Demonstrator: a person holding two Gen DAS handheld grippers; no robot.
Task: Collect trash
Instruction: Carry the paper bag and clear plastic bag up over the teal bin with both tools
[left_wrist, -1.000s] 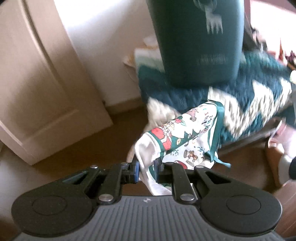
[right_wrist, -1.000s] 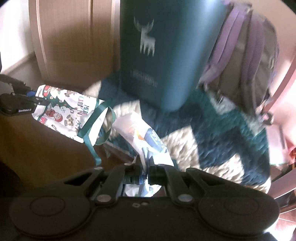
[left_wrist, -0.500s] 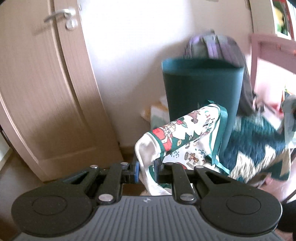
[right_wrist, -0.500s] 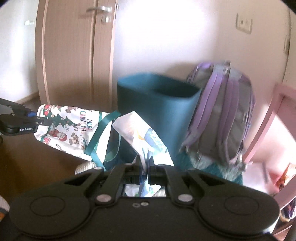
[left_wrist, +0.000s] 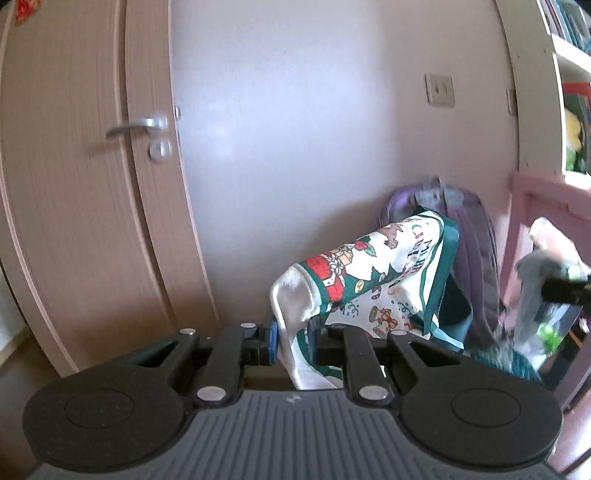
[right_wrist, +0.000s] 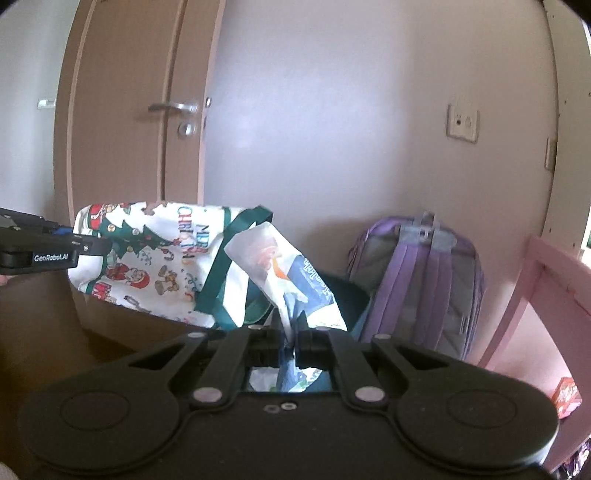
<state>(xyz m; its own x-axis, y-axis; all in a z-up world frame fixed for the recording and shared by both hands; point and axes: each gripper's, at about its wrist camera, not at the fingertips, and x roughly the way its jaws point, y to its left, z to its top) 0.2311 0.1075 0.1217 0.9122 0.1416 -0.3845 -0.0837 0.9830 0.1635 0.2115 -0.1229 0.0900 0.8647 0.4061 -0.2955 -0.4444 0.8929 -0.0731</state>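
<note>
My left gripper (left_wrist: 293, 334) is shut on the white rim of a Christmas-print tote bag (left_wrist: 373, 280) with green handles, held up in the air. In the right wrist view the same tote bag (right_wrist: 147, 258) hangs at left from the left gripper (right_wrist: 79, 242). My right gripper (right_wrist: 290, 338) is shut on a crumpled white and blue plastic wrapper (right_wrist: 284, 273), held just right of the tote's green handle (right_wrist: 240, 254). The dark green bin (right_wrist: 345, 295) shows only as a rim behind the wrapper.
A purple backpack (right_wrist: 417, 284) leans against the white wall. A beige door (left_wrist: 85, 177) with a metal handle (left_wrist: 138, 125) stands at left. Pink furniture (right_wrist: 546, 306) is at right, and a shelf unit (left_wrist: 569, 96) rises at the far right.
Both grippers have risen with their loads: the bin and the patterned rug have dropped out of the middle of view, and the door handle and wall switch now show.
</note>
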